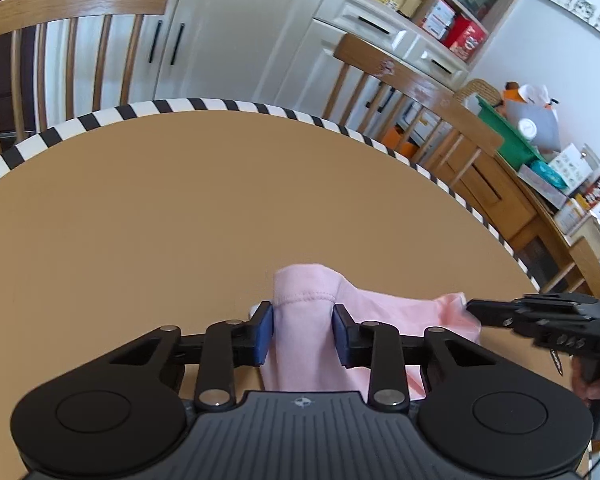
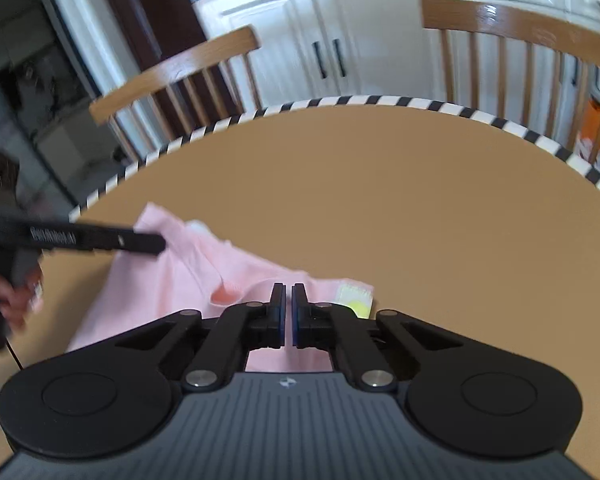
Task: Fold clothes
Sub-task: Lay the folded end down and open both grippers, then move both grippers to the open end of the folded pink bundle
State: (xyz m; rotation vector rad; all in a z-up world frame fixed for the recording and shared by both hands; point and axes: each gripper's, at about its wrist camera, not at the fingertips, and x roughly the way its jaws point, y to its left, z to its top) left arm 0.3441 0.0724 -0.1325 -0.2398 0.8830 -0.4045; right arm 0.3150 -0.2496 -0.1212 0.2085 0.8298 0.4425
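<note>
Pale pink cotton garment (image 1: 380, 312) lies crumpled at the near edge of the round tan table with the black-and-white striped rim (image 1: 220, 184).

Left tongs (image 1: 303, 334): fingers apart, blue pads (image 1: 265, 332) on either side of a raised hump of the pink fabric with a stitched hem across it. Pads look to be touching the cloth on both sides, but it isn't squeezed flat; can't tell if that's a real grip. In the right wrist view the left tongs (image 2: 156, 242) come in from the left as a dark bar with white lettering, tip over the far left part of the garment (image 2: 172, 280). A hand (image 2: 8, 300) holds their handle, blurred.

Right tongs (image 2: 288, 312): fingers together bar a thin slit, parked over the garment's near edge by the neckline. Cannot tell whether any cloth is pinched in that slit. From the left wrist view the right tongs (image 1: 476, 308) have their tip at the garment's right-hand end, touching or just on the fabric.

A white label with a yellow-green patch (image 2: 356, 298) shows at the garment's right corner, just beside the right tongs.

Wooden spindle-back chairs (image 1: 72, 40) stand around the far side of the table, white panelled cabinets (image 1: 236, 32) behind them. Right wrist view is motion-blurred.
</note>
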